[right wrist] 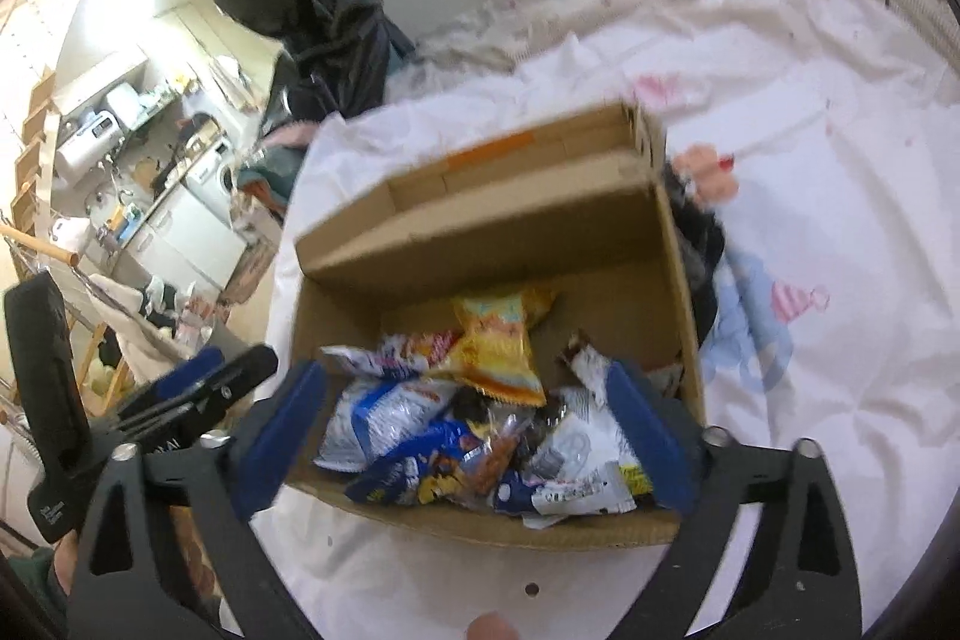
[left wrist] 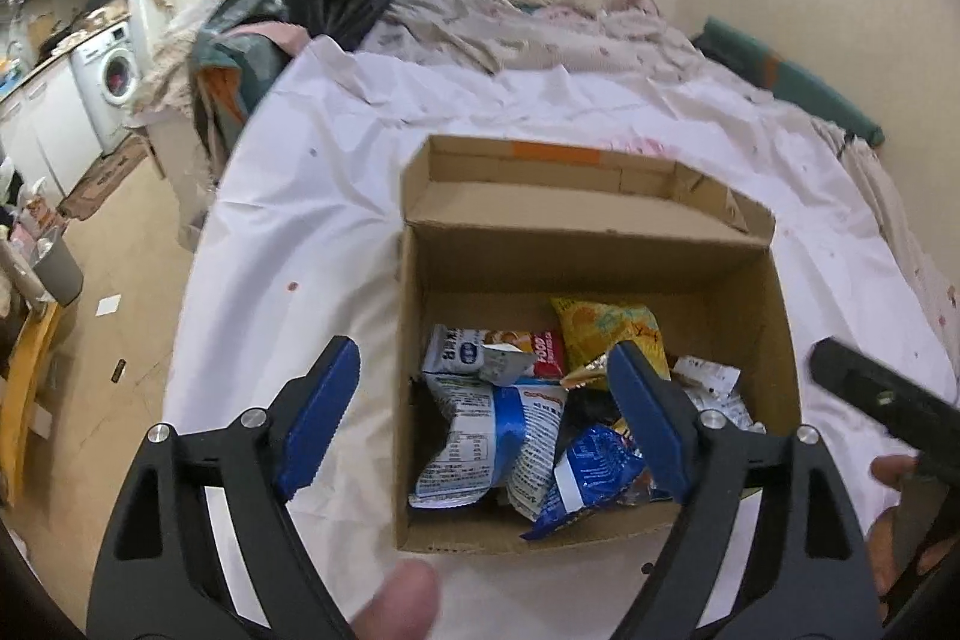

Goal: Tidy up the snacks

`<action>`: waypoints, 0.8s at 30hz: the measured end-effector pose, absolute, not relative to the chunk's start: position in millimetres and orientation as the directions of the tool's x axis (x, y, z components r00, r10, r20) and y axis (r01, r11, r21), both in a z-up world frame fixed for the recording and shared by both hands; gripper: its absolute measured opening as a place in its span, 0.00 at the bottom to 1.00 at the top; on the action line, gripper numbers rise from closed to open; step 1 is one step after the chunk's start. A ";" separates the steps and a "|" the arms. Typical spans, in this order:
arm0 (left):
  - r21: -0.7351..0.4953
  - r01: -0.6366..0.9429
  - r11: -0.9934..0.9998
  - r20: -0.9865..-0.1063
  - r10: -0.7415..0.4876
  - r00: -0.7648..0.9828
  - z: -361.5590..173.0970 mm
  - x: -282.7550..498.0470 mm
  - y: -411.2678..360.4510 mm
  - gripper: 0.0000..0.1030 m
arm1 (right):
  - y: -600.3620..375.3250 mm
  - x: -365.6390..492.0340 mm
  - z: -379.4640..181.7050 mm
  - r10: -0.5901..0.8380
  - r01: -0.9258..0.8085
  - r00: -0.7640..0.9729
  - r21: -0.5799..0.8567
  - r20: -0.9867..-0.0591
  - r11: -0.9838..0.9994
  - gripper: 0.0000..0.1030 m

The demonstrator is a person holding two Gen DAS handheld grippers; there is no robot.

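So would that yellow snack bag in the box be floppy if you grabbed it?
Probably. The yellow bag looks puffy and crinkled, so likely light and squashy. Its glossy wrapper may slip, and it lies loosely on other packets.

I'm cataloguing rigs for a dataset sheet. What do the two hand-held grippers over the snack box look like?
Both match. The left hand-held gripper has matte black angular frame arms with triangular cut-outs, round silver pivot bolts, and long blue fingers with a toothed inner edge. The right hand-held gripper has the same black frame, silver bolts and blue fingers. No cables show. A dark green cuff shows at the right view's lower left edge.
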State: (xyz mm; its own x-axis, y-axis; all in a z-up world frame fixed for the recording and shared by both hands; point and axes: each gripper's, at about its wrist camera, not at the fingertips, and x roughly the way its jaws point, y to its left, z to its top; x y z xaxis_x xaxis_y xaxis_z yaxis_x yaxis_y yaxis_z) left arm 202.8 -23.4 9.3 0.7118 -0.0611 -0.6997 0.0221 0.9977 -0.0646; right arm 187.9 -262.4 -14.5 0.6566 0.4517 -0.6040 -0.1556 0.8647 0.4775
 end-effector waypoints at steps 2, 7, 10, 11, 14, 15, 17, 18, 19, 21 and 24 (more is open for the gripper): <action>-0.070 0.027 0.997 -0.689 -0.068 0.722 14.6 195.7 -21.4 0.80 | -263.6 180.8 -4.6 0.427 -0.158 0.686 0.453 -0.589 0.878 1.00; -0.055 0.011 0.998 -0.657 -0.044 0.753 27.0 172.7 -14.5 0.99 | -265.9 159.9 14.6 0.368 -0.140 0.735 0.403 -0.569 0.904 1.00; -0.058 0.010 0.998 -0.652 -0.046 0.757 30.7 158.8 -10.5 1.00 | -264.2 144.6 23.1 0.333 -0.135 0.756 0.365 -0.563 0.921 1.00; -0.062 0.014 0.998 -0.652 -0.051 0.757 31.5 155.6 -9.6 1.00 | -264.7 138.3 24.2 0.321 -0.129 0.761 0.353 -0.563 0.927 1.00; -0.076 0.023 0.997 -0.643 -0.066 0.763 34.0 139.3 -6.2 1.00 | -271.2 120.4 26.2 0.303 -0.096 0.774 0.370 -0.556 0.924 1.00; -0.072 0.021 0.997 -0.638 -0.062 0.767 34.6 132.9 -5.4 1.00 | -273.9 114.3 26.2 0.307 -0.092 0.776 0.383 -0.551 0.919 1.00; -0.070 0.020 0.997 -0.634 -0.060 0.771 34.6 121.0 -3.3 1.00 | -275.0 102.0 26.1 0.297 -0.087 0.778 0.373 -0.553 0.924 1.00; -0.071 0.021 0.997 -0.632 -0.061 0.773 34.2 114.6 -2.2 1.00 | -274.9 97.3 25.6 0.290 -0.086 0.780 0.365 -0.554 0.927 1.00; -0.067 0.021 0.998 -0.630 -0.059 0.774 33.8 109.8 -1.6 1.00 | -274.4 92.9 24.9 0.286 -0.085 0.782 0.359 -0.554 0.930 1.00; -0.058 0.019 0.998 -0.633 -0.051 0.772 31.5 100.8 -0.5 1.00 | -273.1 83.8 22.3 0.272 -0.078 0.785 0.346 -0.557 0.935 1.00; -0.055 0.014 0.998 -0.640 -0.046 0.767 27.4 92.8 0.6 1.00 | -270.4 75.5 16.9 0.248 -0.064 0.788 0.325 -0.564 0.943 1.00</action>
State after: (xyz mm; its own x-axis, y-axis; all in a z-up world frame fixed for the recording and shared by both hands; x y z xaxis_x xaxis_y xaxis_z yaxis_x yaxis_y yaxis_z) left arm 92.8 0.6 27.4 0.7670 -0.0459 -0.6400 0.0139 0.9984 -0.0550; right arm 75.5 -270.4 16.9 0.7876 0.2480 -0.5642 -0.0641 0.9435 0.3252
